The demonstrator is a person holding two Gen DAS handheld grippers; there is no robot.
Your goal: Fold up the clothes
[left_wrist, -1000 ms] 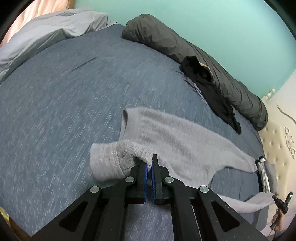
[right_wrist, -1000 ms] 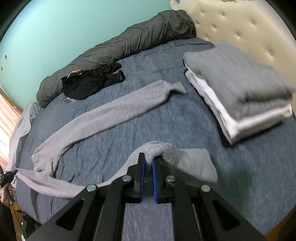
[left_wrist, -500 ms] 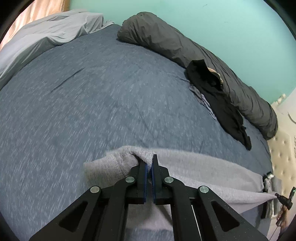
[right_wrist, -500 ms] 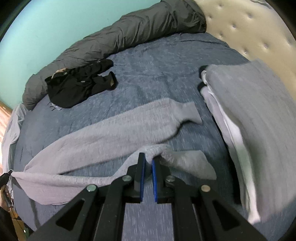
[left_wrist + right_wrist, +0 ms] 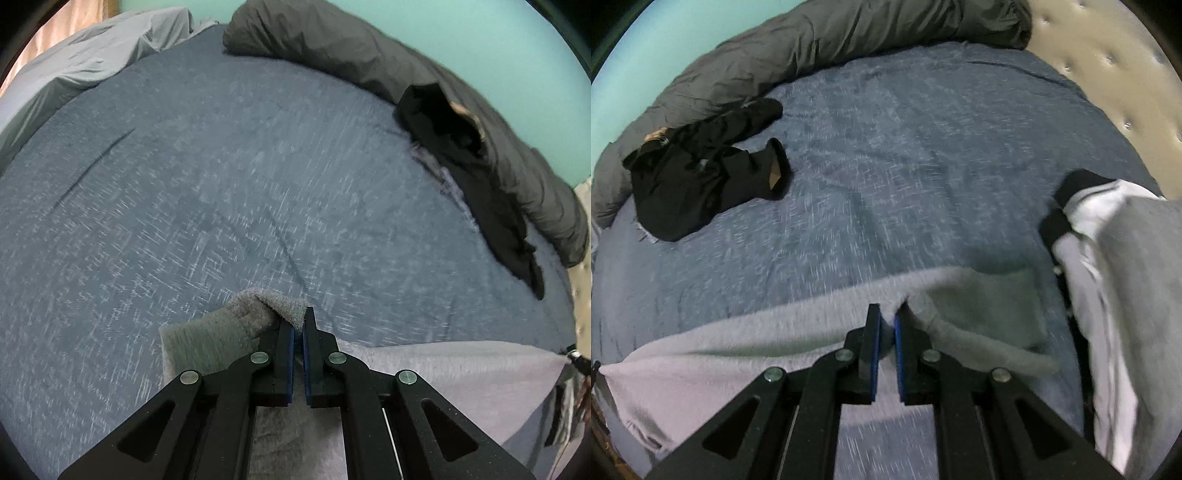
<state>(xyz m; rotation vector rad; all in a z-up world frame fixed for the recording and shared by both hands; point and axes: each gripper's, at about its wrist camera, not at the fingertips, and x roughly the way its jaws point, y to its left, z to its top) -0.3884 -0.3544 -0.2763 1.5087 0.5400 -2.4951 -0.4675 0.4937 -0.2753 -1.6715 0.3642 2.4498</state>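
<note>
A light grey pair of sweatpants (image 5: 454,373) lies stretched across the blue bed. My left gripper (image 5: 298,325) is shut on one end of the grey pants, a bunched fold of cloth (image 5: 255,306) hanging over its left finger. My right gripper (image 5: 887,321) is shut on the other end of the same grey pants (image 5: 738,343), whose cuff (image 5: 982,314) drapes to the right of the fingers. The cloth runs flat and taut between the two views, low over the bedspread.
The blue bedspread (image 5: 221,177) fills both views. A black garment (image 5: 701,166) lies at the far side against a long dark grey rolled duvet (image 5: 812,48). A stack of folded grey and white clothes (image 5: 1126,295) sits at right near the tufted headboard (image 5: 1108,66).
Both grippers carried the grey pants across the bed toward the far side and lower. The lower leg now covers the other leg, and the folded stack has come closer at right.
</note>
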